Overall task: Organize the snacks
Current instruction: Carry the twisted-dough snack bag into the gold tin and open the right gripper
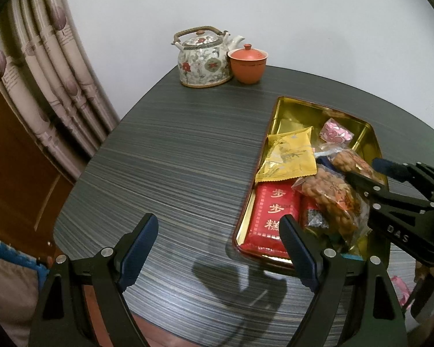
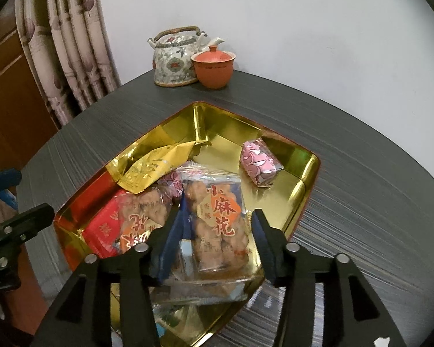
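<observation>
A gold tin tray [image 1: 301,110] [image 2: 217,121] lies on the dark table and holds snacks: a yellow packet [image 1: 289,156] [image 2: 153,167], a red box [image 1: 272,214] [image 2: 101,228], a pink wrapped candy [image 1: 335,133] [image 2: 260,162] and two clear bags of fried twists. My right gripper [image 2: 214,228] [image 1: 358,170] is open above the tray, its fingers on either side of one twist bag [image 2: 217,222] [image 1: 350,162] without gripping it. The other twist bag [image 1: 329,199] [image 2: 141,217] lies beside it. My left gripper [image 1: 217,245] is open and empty over the bare table left of the tray.
A floral teapot [image 1: 202,60] [image 2: 176,63] and an orange lidded cup [image 1: 247,63] [image 2: 214,66] stand at the table's far edge by the white wall. A curtain [image 1: 43,86] and a wooden door are on the left, past the table's edge.
</observation>
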`<state>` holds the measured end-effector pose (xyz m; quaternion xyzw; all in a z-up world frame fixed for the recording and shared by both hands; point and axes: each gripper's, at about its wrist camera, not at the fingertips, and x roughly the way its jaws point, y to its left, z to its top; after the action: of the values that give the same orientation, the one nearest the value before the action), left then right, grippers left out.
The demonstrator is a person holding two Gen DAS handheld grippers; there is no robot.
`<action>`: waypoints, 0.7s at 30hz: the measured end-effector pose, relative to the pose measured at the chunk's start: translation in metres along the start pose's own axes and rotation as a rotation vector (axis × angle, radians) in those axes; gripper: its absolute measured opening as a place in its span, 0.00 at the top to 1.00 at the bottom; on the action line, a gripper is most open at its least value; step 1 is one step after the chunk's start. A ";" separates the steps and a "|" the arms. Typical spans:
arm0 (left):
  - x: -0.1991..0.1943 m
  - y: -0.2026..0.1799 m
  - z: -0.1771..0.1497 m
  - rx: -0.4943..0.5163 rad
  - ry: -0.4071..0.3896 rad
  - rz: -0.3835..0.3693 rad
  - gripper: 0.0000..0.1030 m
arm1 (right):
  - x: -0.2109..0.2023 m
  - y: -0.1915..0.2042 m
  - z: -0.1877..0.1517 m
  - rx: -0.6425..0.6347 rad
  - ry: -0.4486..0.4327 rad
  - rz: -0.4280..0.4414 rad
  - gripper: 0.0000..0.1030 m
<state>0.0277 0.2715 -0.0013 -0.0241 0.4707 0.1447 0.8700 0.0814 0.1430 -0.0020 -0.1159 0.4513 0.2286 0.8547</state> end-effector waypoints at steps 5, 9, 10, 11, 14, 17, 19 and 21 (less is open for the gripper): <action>0.000 0.000 0.000 0.002 0.000 0.000 0.17 | -0.013 0.000 -0.002 0.003 -0.026 -0.014 0.38; -0.001 -0.001 -0.001 0.008 -0.005 0.003 0.17 | -0.024 0.002 -0.006 0.005 -0.031 -0.007 0.32; -0.001 -0.002 -0.001 0.010 -0.005 0.003 0.17 | -0.027 0.003 -0.007 0.003 -0.033 -0.014 0.30; -0.002 -0.002 -0.001 0.011 -0.005 0.003 0.17 | -0.031 0.004 -0.009 0.002 -0.037 -0.024 0.28; -0.002 -0.003 -0.001 0.016 -0.005 0.001 0.17 | -0.043 0.005 -0.014 0.022 -0.043 -0.027 0.18; -0.003 -0.004 -0.001 0.022 -0.007 0.002 0.17 | -0.054 0.007 -0.020 0.031 -0.049 -0.041 0.10; -0.003 -0.005 -0.002 0.025 -0.009 0.001 0.17 | -0.058 0.009 -0.024 0.035 -0.047 -0.061 0.06; -0.004 -0.005 -0.002 0.029 -0.011 0.005 0.17 | -0.062 0.010 -0.028 0.042 -0.043 -0.077 0.04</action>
<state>0.0254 0.2654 0.0001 -0.0095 0.4680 0.1403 0.8725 0.0257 0.1228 0.0334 -0.1103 0.4329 0.1884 0.8746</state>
